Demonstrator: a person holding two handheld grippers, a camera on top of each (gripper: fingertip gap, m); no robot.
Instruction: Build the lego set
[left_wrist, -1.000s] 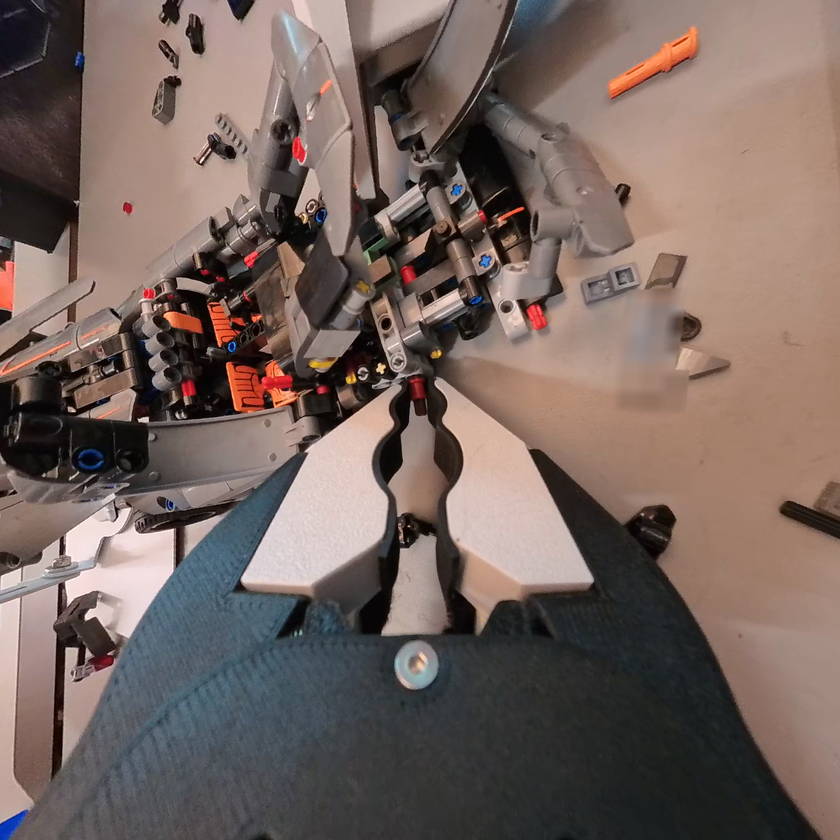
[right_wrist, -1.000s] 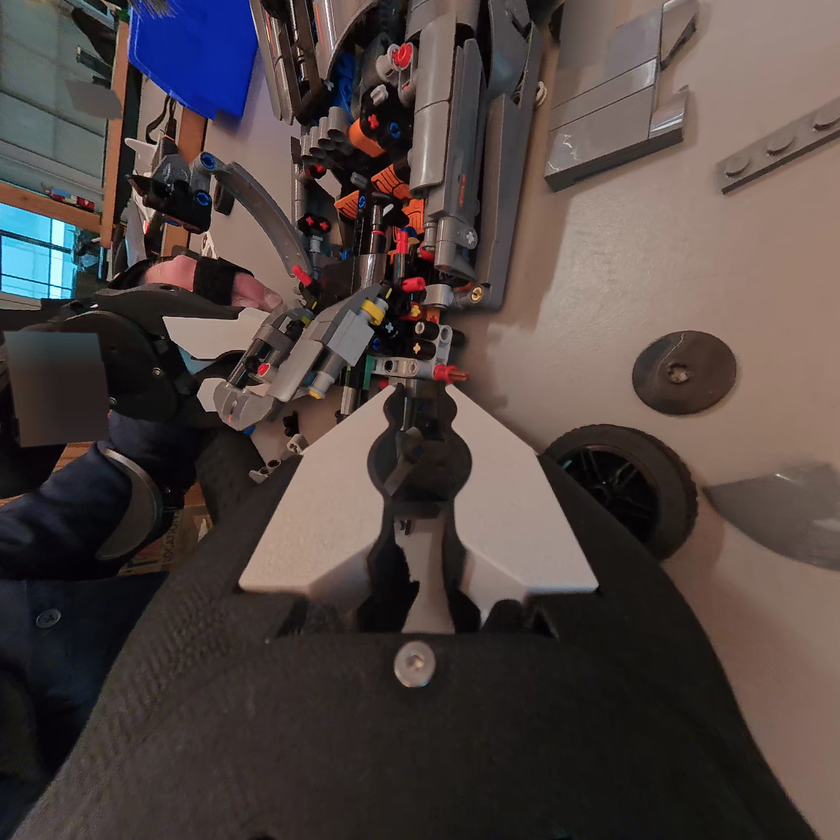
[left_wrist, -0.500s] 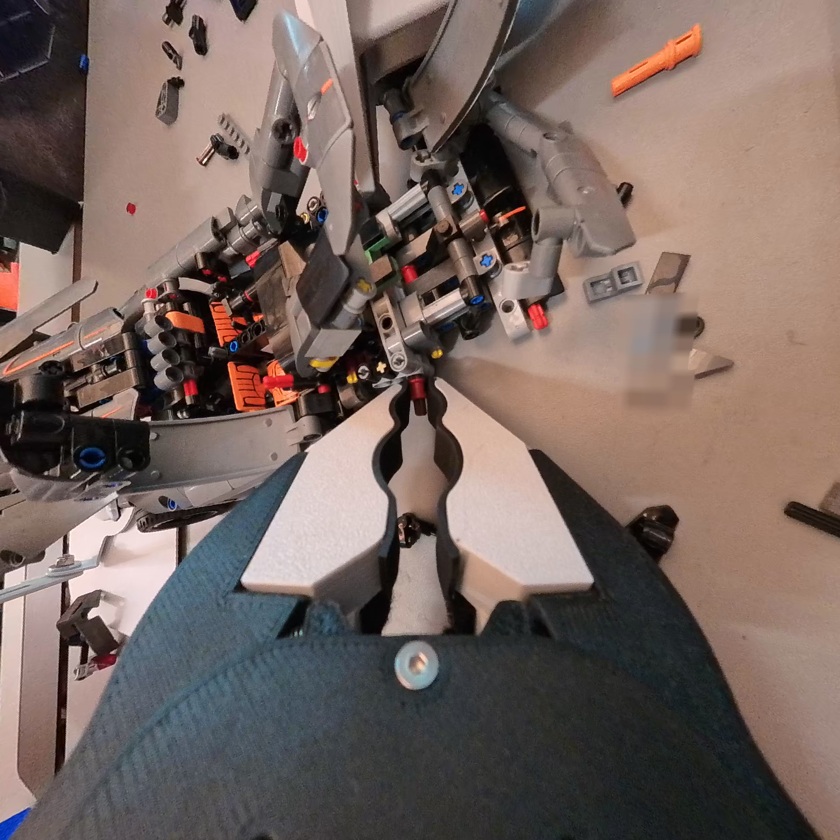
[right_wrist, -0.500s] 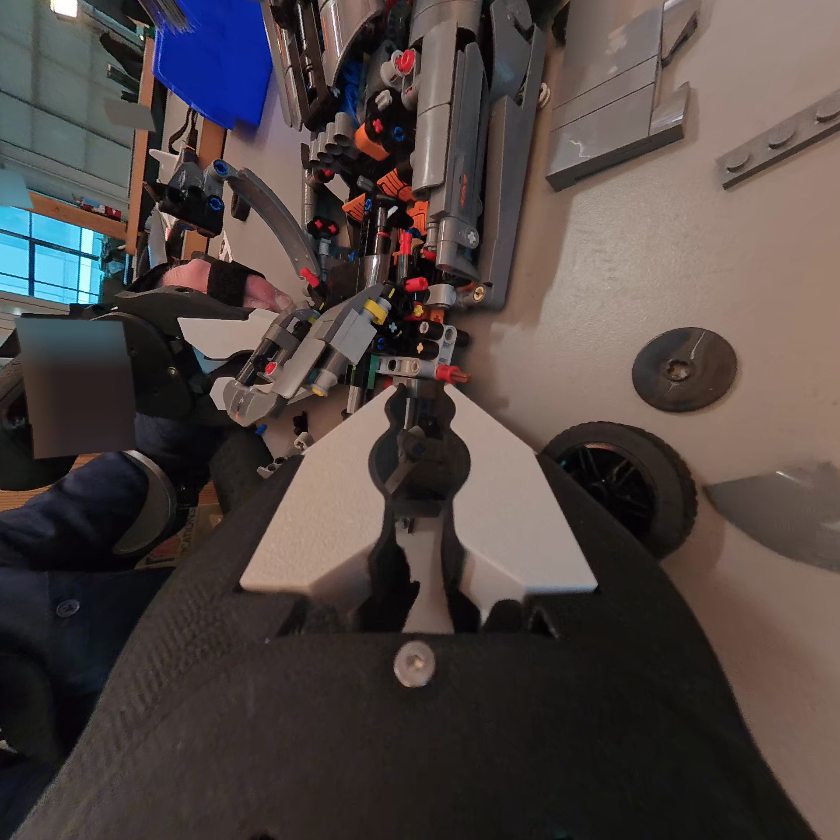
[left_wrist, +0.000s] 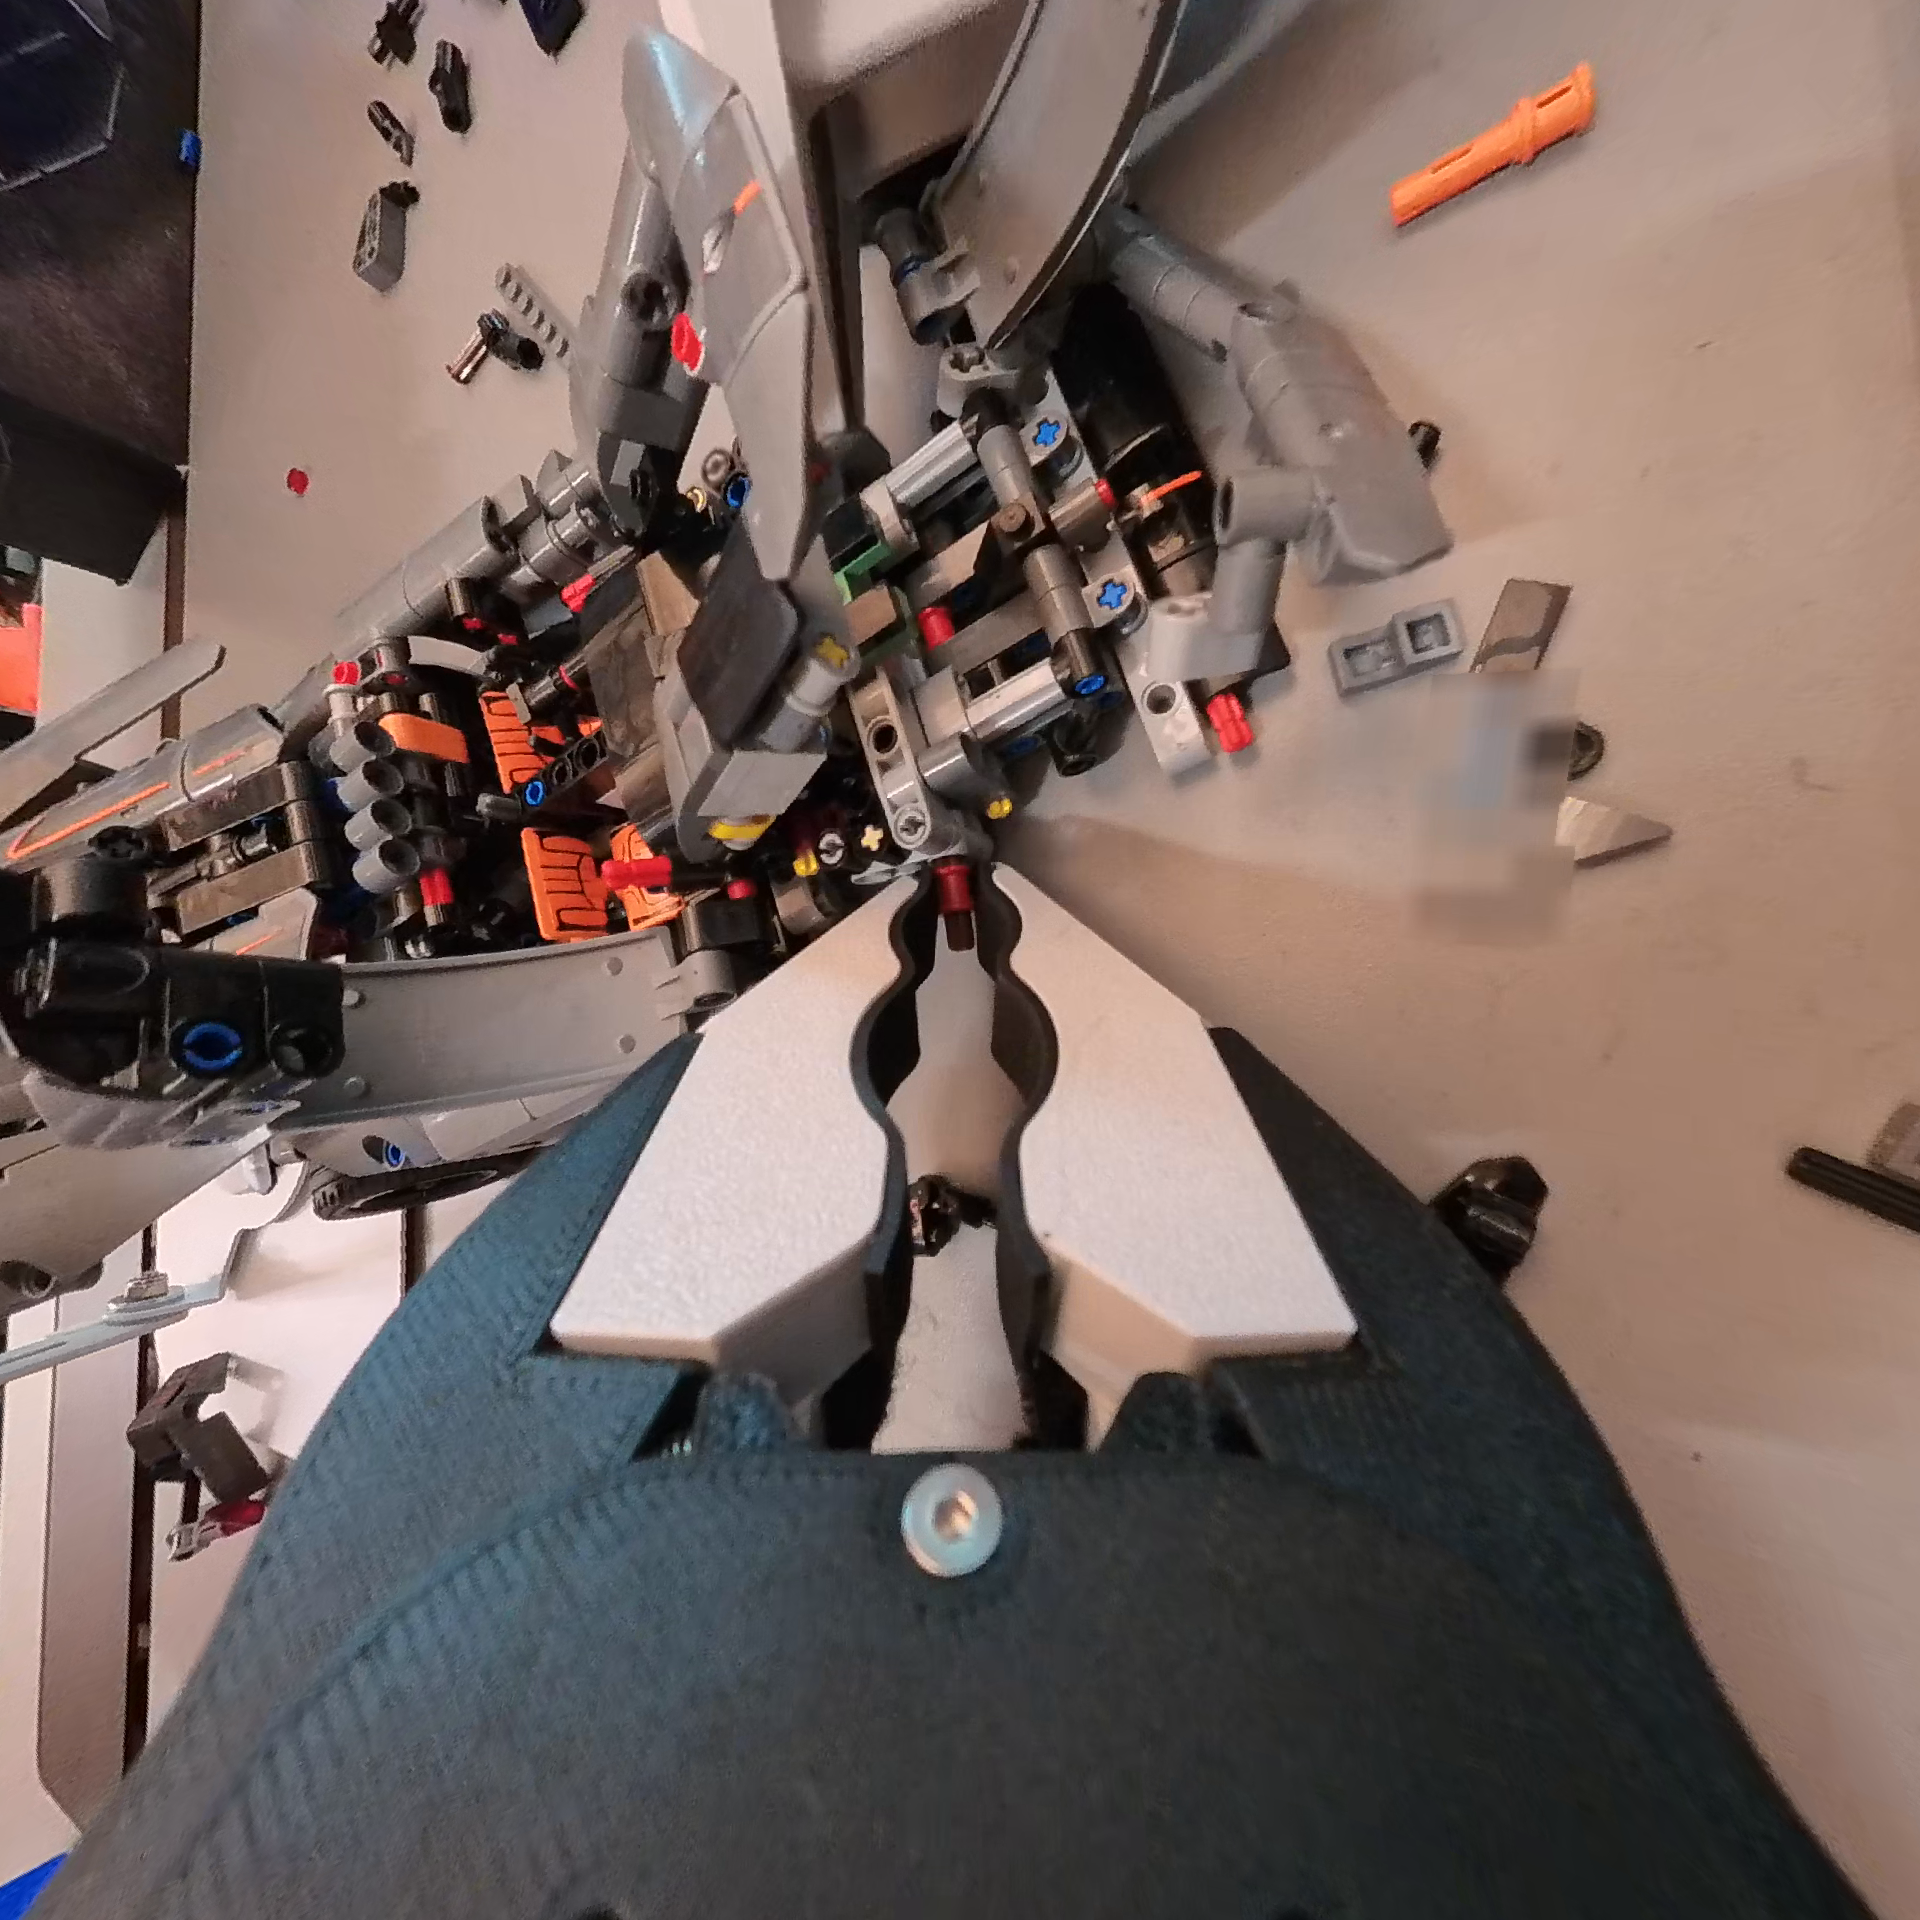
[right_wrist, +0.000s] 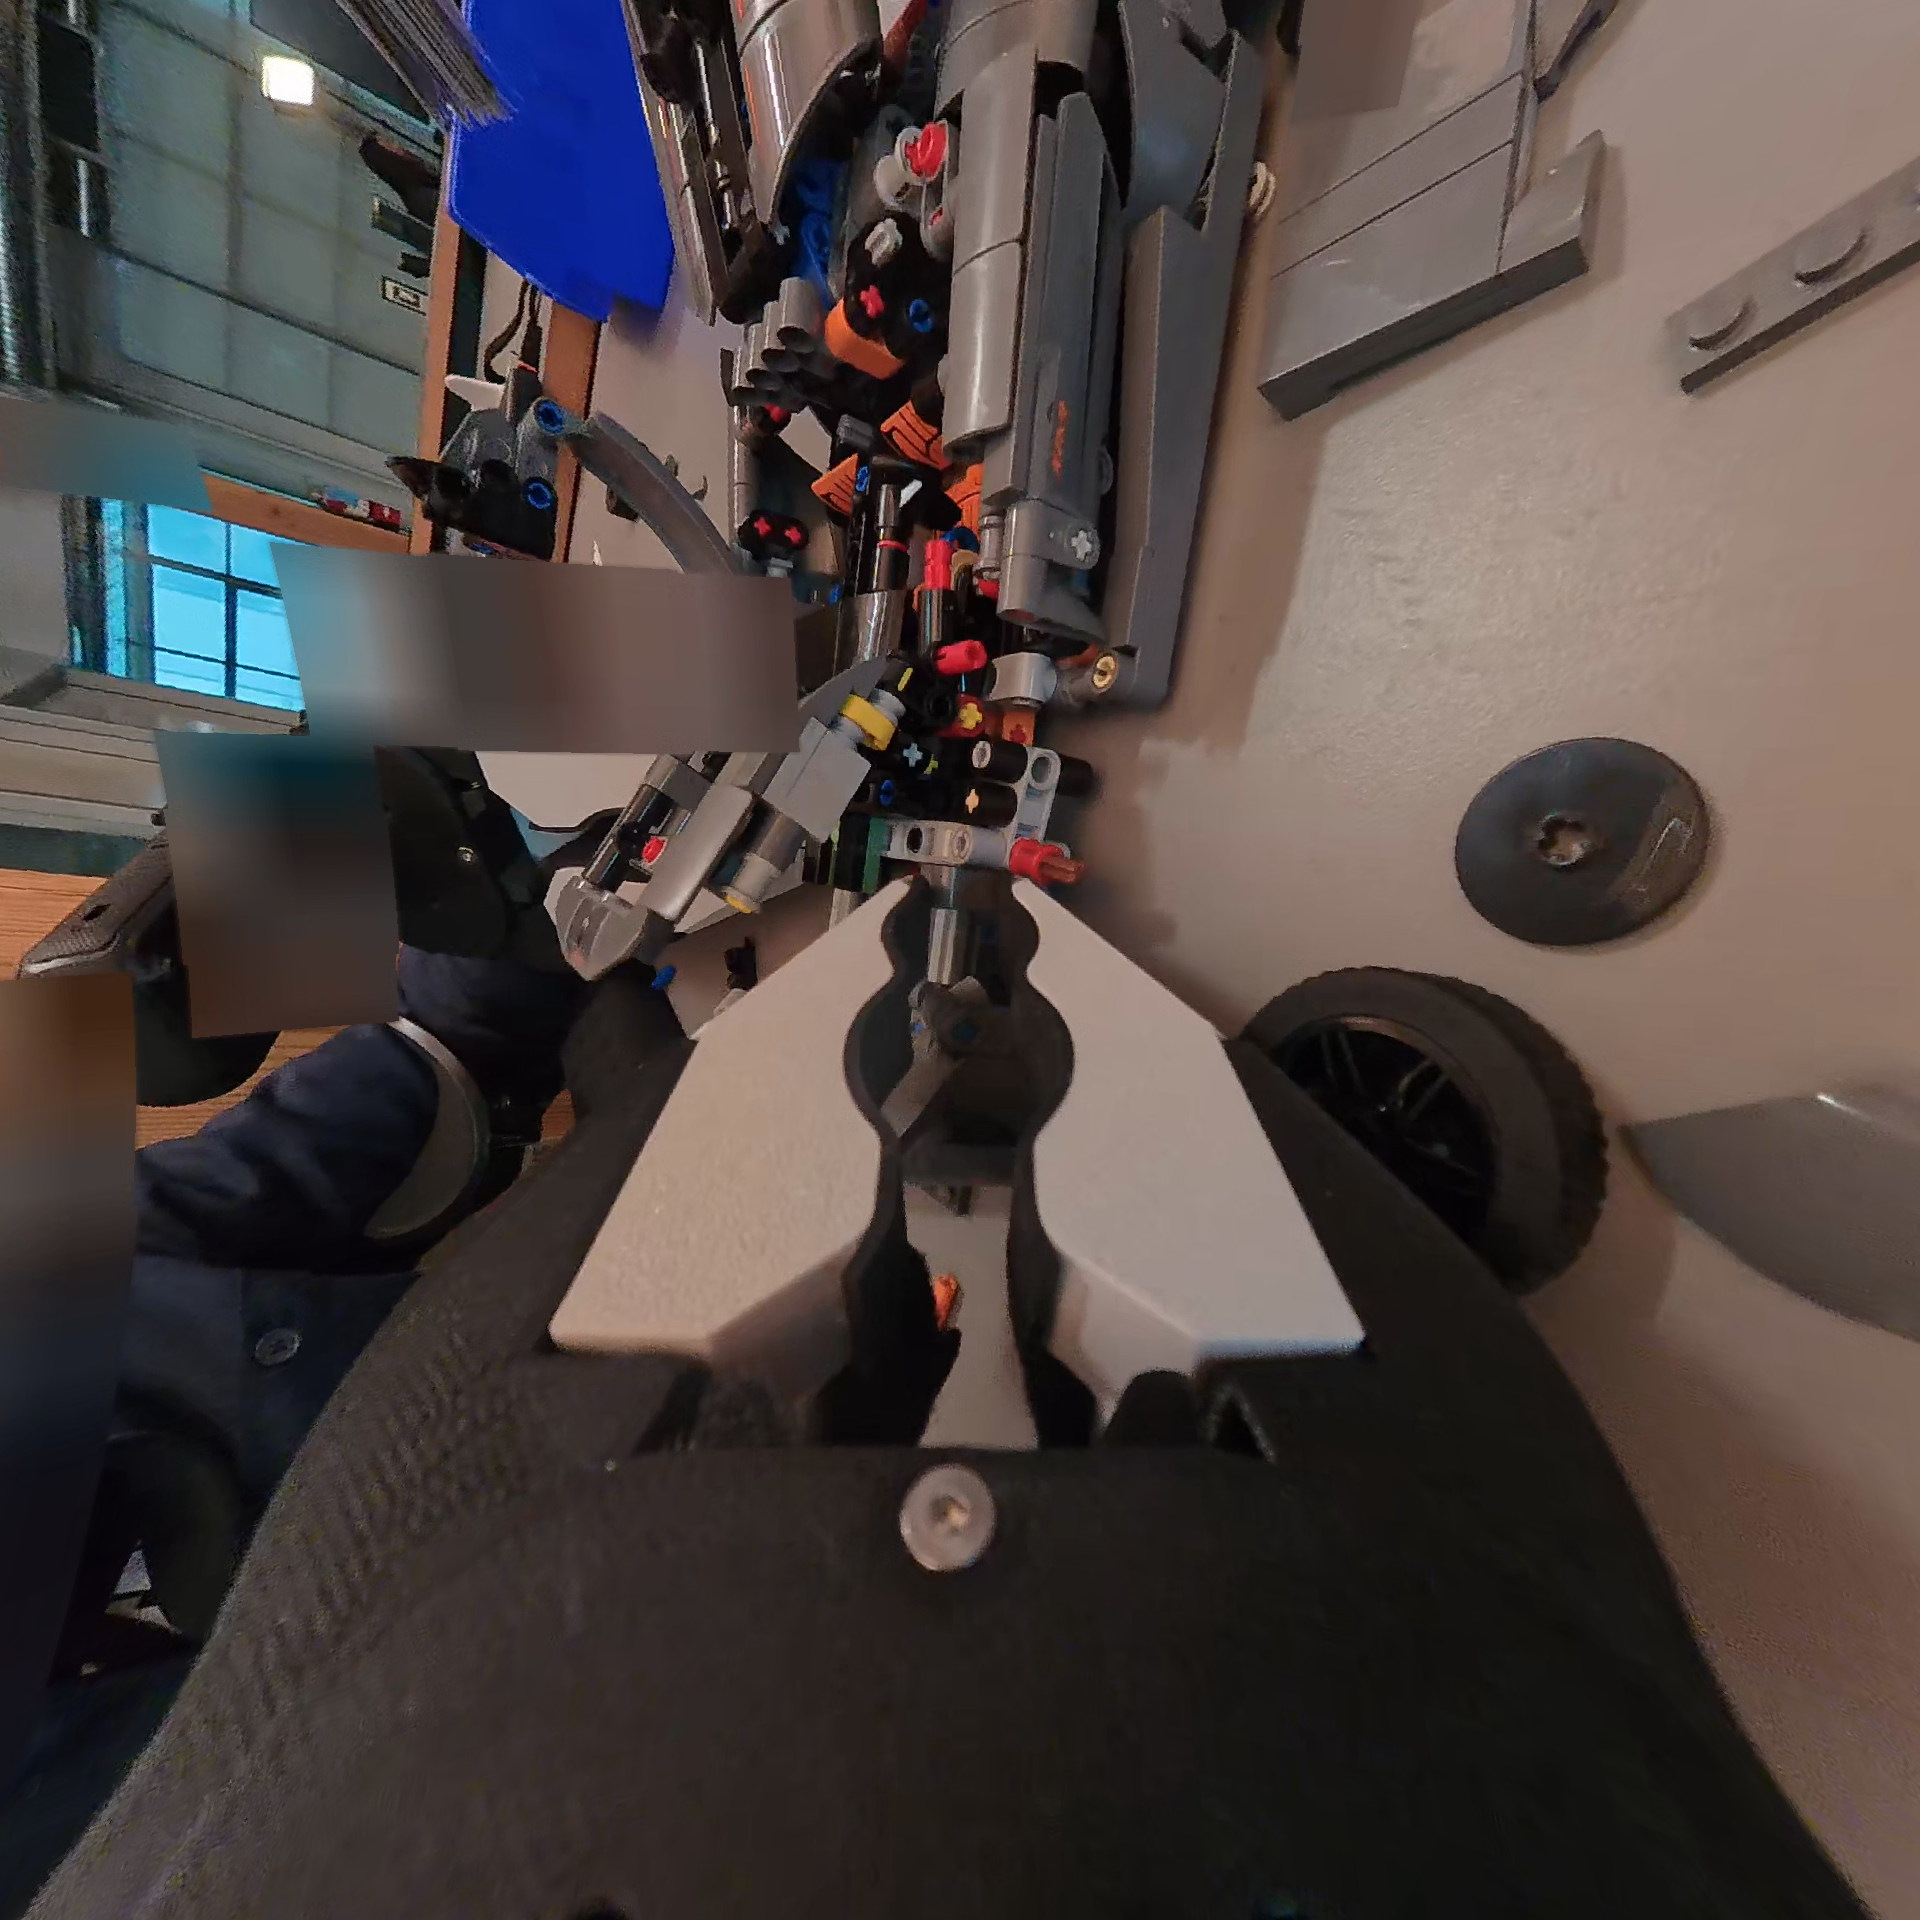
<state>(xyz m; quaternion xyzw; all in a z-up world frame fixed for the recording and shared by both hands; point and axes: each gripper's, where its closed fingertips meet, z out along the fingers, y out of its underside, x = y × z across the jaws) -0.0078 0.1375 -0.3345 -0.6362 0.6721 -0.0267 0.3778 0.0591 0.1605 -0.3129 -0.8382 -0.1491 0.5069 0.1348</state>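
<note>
A large grey, black and orange lego car model lies on the table and fills the upper left of the left wrist view. My left gripper is shut on a red pin that sticks out of the model's near edge. In the right wrist view the same model runs up from my right gripper. That gripper is shut on a grey axle piece at the model's end, beside a red pin.
Loose parts lie around: an orange pin, small grey plates, small black pieces. In the right wrist view there are a black wheel, a black disc, grey panels, a blue bin and a person's dark sleeve. About 8 centimeters separates my left fingertips from my right. The black wheel is closer to my right gripper, around 8 centimeters from its tips; the left tips are 15 centimeters off.
Both grippers keep their hold. The right wrist view has shifted a little, with the background at the left moving down. The left wrist view is almost unchanged.
</note>
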